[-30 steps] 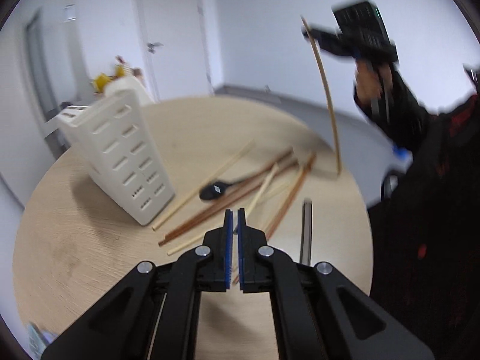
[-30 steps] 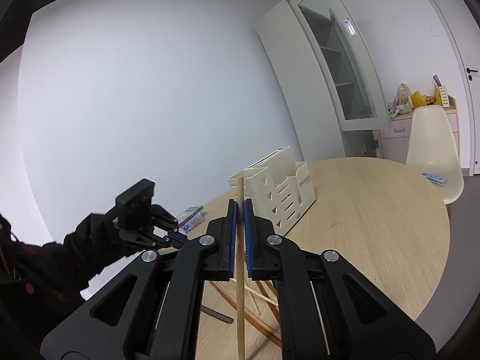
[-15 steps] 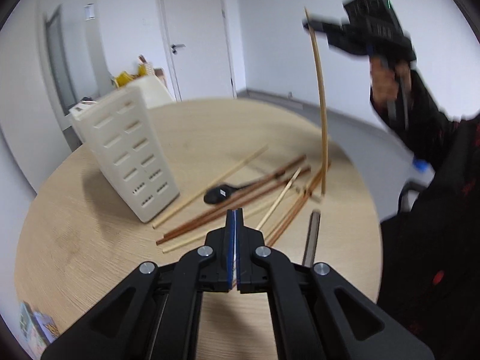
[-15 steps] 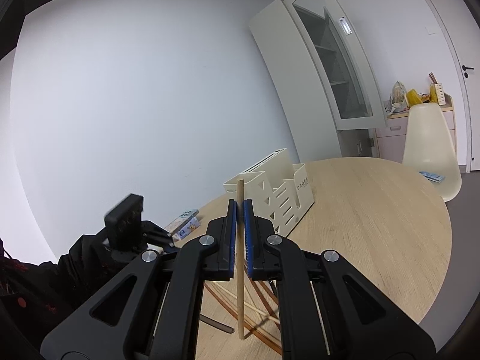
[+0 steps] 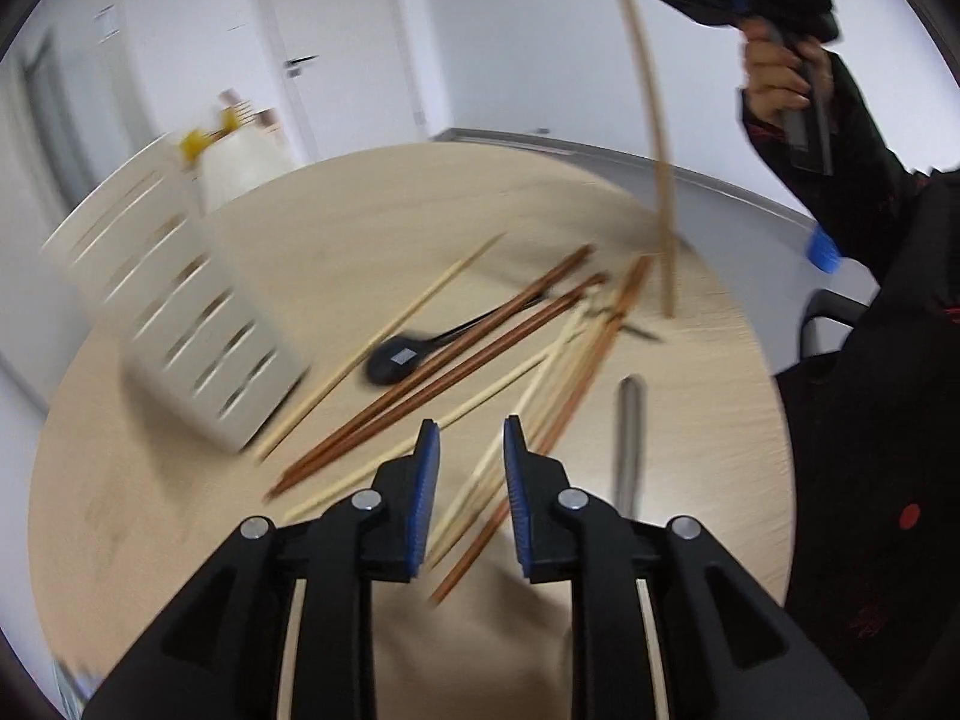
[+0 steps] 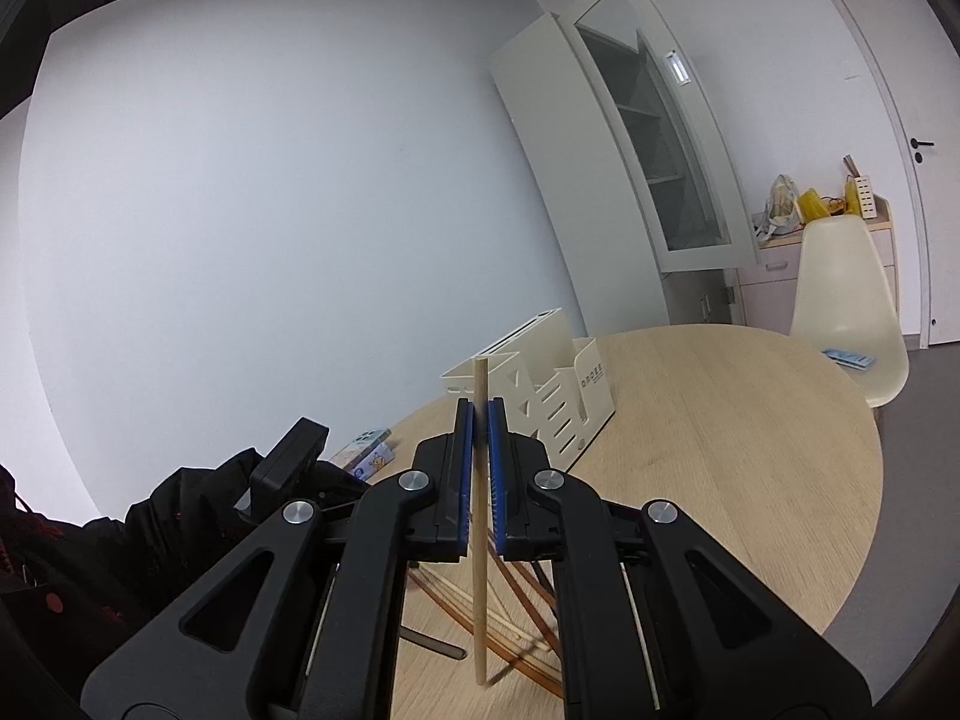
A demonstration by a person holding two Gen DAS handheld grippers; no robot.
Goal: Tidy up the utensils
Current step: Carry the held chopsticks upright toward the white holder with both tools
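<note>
My right gripper [image 6: 479,420] is shut on a light wooden chopstick [image 6: 479,540] and holds it upright above the round table [image 6: 750,450]; the chopstick [image 5: 651,138] also shows in the left wrist view. My left gripper [image 5: 471,444] is open and empty, low over a scattered pile of brown and light chopsticks [image 5: 480,348]. A black spoon [image 5: 402,354] and a grey metal utensil [image 5: 627,438] lie in the pile. The white slotted utensil holder [image 5: 180,312] stands left of the pile and also shows in the right wrist view [image 6: 540,390].
A cream chair [image 6: 846,312] stands at the table's far side, with a white cabinet [image 6: 630,150] behind. A small printed box [image 6: 369,450] lies near the table's edge. The person's dark sleeve [image 5: 870,330] is to the right of the table.
My left gripper has opened and dropped closer to the pile of chopsticks. My right gripper still holds its chopstick upright, shifted slightly towards the holder.
</note>
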